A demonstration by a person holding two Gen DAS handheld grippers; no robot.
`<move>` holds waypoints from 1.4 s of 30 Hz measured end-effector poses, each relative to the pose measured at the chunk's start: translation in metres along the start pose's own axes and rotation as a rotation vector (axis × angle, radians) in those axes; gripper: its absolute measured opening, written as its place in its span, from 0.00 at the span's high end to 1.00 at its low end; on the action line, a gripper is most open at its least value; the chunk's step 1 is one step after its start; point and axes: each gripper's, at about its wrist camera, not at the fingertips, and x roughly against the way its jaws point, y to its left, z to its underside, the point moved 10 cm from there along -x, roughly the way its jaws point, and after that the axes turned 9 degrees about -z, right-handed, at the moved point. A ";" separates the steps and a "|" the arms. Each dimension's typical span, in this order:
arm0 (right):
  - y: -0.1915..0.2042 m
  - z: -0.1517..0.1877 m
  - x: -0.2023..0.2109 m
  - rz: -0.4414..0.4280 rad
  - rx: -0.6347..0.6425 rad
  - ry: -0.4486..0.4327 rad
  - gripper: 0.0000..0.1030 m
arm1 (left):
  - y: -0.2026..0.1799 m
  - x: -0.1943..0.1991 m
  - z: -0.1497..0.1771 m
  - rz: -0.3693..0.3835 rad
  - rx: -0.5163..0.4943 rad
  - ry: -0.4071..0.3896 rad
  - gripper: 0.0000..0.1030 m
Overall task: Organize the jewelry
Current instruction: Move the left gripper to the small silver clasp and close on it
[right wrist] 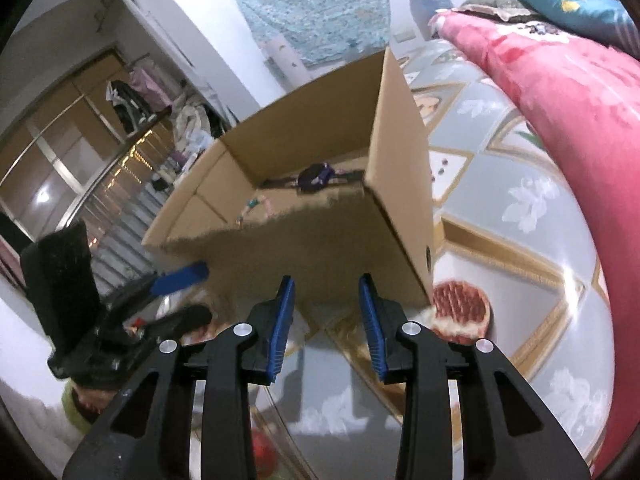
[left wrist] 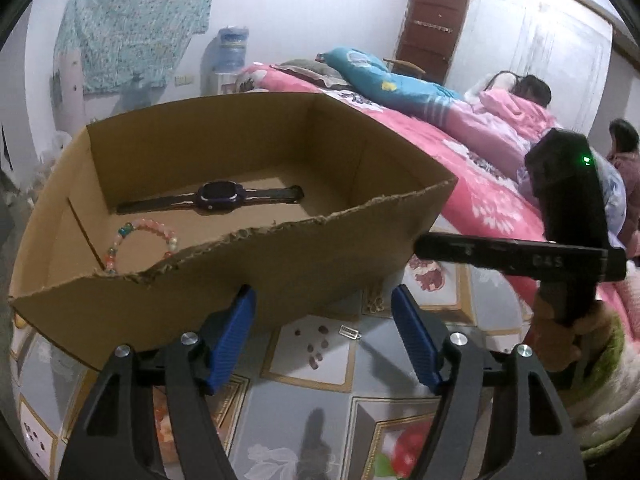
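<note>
Left gripper [left wrist: 323,320] wide open, empty, near box [left wrist: 280,272]; right gripper [right wrist: 327,312] partly open, empty; watch [left wrist: 216,197] and bracelet [left wrist: 140,240] inside box

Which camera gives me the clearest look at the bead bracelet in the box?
The left wrist view: the bead bracelet lies in plain sight on the box floor, near the watch. In the right wrist view it is small, blurred and partly behind the torn front wall.
</note>
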 end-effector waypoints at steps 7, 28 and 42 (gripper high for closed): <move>-0.002 -0.006 -0.003 -0.028 -0.009 -0.020 0.66 | -0.001 -0.002 -0.002 -0.026 0.002 -0.013 0.33; -0.016 0.054 0.016 0.047 -0.017 0.076 0.65 | -0.031 -0.035 0.038 -0.046 -0.155 0.077 0.40; -0.016 0.067 0.013 0.038 -0.014 0.086 0.70 | -0.047 -0.066 0.042 -0.053 -0.304 0.115 0.74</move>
